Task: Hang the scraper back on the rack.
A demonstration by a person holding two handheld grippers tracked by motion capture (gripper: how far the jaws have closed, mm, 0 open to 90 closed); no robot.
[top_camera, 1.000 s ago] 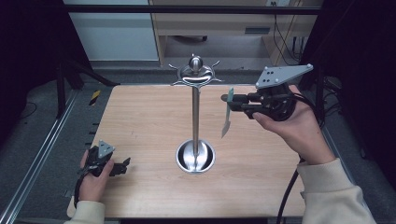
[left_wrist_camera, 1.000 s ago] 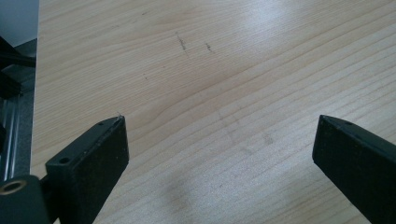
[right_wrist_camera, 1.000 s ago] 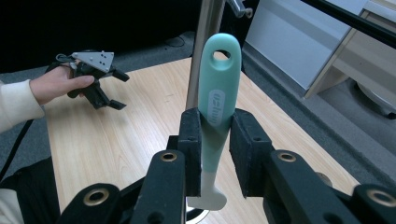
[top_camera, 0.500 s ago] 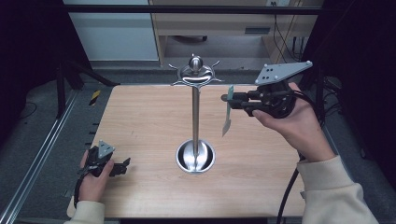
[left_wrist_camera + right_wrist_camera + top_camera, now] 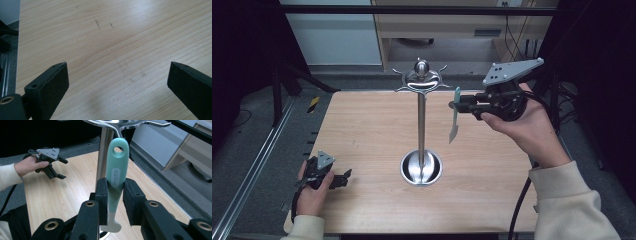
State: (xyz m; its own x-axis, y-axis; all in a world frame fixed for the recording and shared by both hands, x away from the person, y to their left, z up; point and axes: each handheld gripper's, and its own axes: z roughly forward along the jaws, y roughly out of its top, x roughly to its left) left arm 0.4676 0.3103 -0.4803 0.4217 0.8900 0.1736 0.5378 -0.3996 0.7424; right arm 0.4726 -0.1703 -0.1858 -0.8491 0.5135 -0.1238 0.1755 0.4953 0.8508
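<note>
A chrome stand [image 5: 421, 125] rises from a round base [image 5: 421, 169] at the table's middle, with a ring of hooks [image 5: 421, 80] at its top. My right gripper [image 5: 457, 105] is shut on a utensil [image 5: 454, 120] with a teal handle and a pale blade, holding it upright just right of the pole. In the right gripper view the pads clamp the handle [image 5: 117, 172] below its hanging hole, which sits just under the hooks [image 5: 155, 123]. My left gripper [image 5: 343, 178] rests open at the table's near left corner, and nothing lies between its black fingers [image 5: 50, 82].
The wooden table [image 5: 362, 130] ends at a metal rail [image 5: 257, 165] on the left. A desk and a cabinet stand behind the far edge. A cable trails from the right hand down off the near right side.
The right gripper has risen slightly with the utensil, which now hangs straighter beside the pole. The left gripper has stayed where it was.
</note>
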